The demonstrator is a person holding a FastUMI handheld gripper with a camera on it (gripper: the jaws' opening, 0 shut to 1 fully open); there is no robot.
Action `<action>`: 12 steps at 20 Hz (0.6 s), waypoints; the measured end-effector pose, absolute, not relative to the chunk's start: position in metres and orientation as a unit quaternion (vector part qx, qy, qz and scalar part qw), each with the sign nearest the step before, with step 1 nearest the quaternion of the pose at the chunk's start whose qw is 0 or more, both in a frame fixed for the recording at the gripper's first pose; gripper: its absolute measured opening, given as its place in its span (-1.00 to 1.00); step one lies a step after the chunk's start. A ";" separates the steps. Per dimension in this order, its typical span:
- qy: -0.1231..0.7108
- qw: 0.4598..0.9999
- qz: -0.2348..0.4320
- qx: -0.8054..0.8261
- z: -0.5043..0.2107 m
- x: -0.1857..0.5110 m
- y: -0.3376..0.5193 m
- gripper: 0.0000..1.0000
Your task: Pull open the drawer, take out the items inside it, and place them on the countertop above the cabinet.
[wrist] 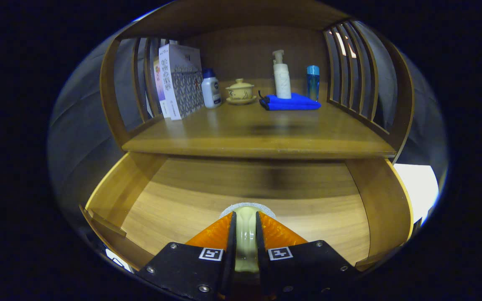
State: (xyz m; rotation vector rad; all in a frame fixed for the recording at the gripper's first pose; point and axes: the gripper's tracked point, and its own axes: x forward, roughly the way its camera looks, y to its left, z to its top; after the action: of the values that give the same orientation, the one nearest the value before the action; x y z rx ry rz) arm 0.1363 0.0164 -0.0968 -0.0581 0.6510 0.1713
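Observation:
The wooden drawer (111, 196) is pulled open below the countertop (257, 133), and the part of its floor that shows is bare. My gripper (246, 217) hovers over the drawer's front part. It is shut on a pale cream item (246, 238) with a greyish rounded top edge, held upright between both fingers (218, 234). What the item is I cannot tell, since the fingers hide most of it.
At the back of the countertop stand a patterned box (182, 81), a white bottle with a blue cap (211, 90), a lidded yellow teacup on a saucer (240, 91), a folded blue cloth (293, 102) bearing a white pump bottle (282, 77), and a blue bottle (313, 81). Slatted side walls (349, 71) flank the shelf.

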 end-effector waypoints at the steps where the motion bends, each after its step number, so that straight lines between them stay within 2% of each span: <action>1: 0.305 0.948 0.082 -0.033 -0.088 0.139 0.016 -0.50; 5: 0.261 0.961 0.088 -0.033 -0.057 0.144 0.023 -0.50; 12: 0.237 0.967 0.089 -0.009 -0.020 0.167 0.035 -0.51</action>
State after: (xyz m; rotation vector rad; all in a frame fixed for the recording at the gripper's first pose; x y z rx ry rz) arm 0.1671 0.0348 -0.0200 -0.0188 0.4790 0.1805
